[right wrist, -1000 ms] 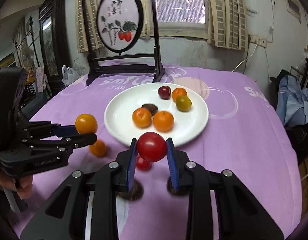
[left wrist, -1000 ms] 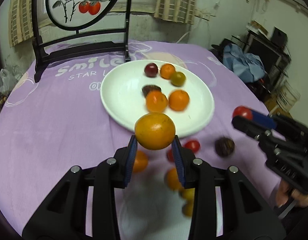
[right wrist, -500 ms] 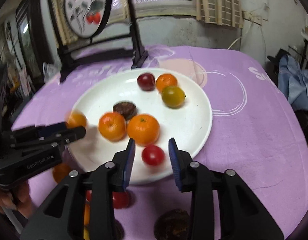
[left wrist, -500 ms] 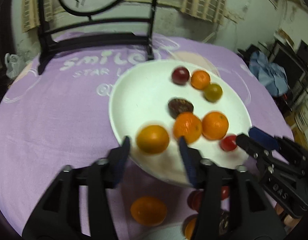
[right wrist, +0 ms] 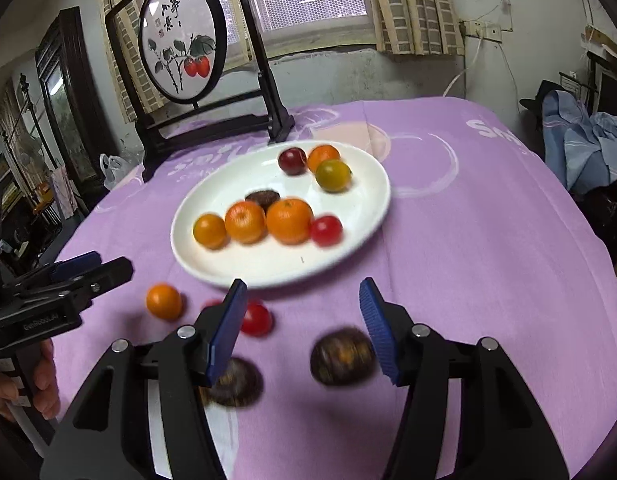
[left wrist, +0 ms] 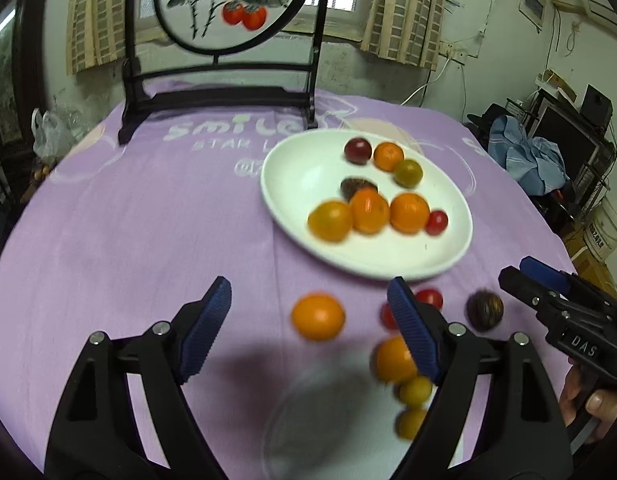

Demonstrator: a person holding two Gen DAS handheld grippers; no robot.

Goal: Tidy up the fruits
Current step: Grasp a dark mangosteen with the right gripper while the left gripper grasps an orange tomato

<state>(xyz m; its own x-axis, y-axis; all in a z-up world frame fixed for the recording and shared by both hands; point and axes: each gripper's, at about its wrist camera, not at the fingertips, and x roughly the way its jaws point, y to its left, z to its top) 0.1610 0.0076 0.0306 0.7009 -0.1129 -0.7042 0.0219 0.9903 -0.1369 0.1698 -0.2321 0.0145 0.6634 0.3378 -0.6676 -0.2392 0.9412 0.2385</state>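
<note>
A white plate (left wrist: 308,164) (right wrist: 360,208) on the purple cloth holds several fruits: oranges, a red tomato (right wrist: 326,231), a dark plum, a green-yellow one. My left gripper (left wrist: 310,328) is open and empty, with a loose orange (left wrist: 318,317) on the cloth between its fingers. My right gripper (right wrist: 302,326) is open and empty above a dark brown fruit (right wrist: 342,356). Loose red tomatoes (right wrist: 256,319) and another dark fruit (right wrist: 236,384) lie near the plate's front edge.
A black framed round painting stand (left wrist: 220,92) stands at the table's back. A clear container with small orange and yellow fruits (left wrist: 412,392) sits near the front edge. Clutter and blue cloth (right wrist: 588,140) lie off the table at right.
Both grippers released their fruit onto the plate, the left an orange and the right a red tomato. Both opened wide and pulled back toward the table's front.
</note>
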